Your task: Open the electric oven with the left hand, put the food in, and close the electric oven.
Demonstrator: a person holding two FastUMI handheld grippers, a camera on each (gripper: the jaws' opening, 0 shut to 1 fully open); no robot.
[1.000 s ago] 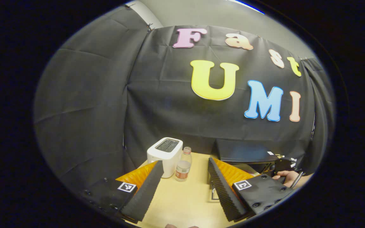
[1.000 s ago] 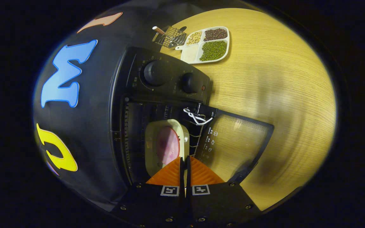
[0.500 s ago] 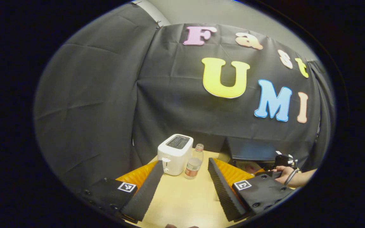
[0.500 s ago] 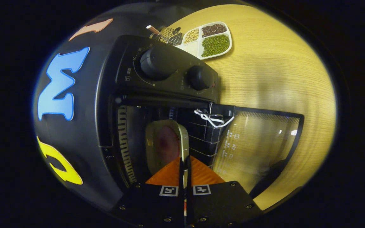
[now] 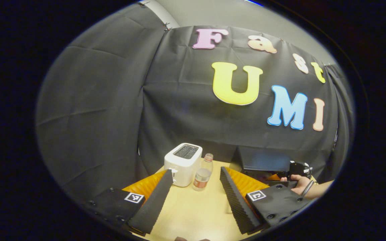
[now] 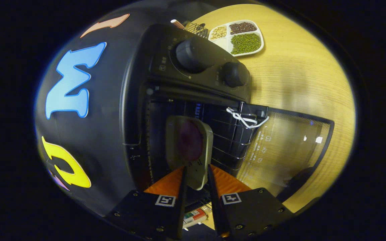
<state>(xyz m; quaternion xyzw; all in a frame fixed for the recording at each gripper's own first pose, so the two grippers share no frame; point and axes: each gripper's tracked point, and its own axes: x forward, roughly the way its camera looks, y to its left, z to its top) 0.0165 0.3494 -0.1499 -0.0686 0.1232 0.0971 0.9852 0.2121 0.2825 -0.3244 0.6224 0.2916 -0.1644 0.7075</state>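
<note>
The black electric oven [image 6: 136,100] stands with its glass door [image 6: 286,147] swung down flat over the table. A pale plate [image 6: 200,174] with a round pink slice of food [image 6: 189,140] sits inside the cavity on the wire rack. My right gripper [image 6: 196,167] is open, its fingers parted on either side of the plate's near rim. In the left gripper view, my left gripper [image 5: 195,171] hangs open over the wooden table with nothing between its fingers. The oven [image 5: 265,162] is off to its right, with a hand [image 5: 298,184] in front of it.
A white toaster [image 5: 183,164] and a small clear bottle [image 5: 202,172] stand at the table's back left. Beyond the oven lie a divided tray of beans [image 6: 243,36] and a wire basket [image 6: 196,27]. Two knobs [image 6: 193,55] sit on the oven's panel. Black cloth walls the booth.
My right gripper pushed the plate deeper into the oven, then its fingers parted and let go of the rim. The left gripper only drifted slightly and stayed open.
</note>
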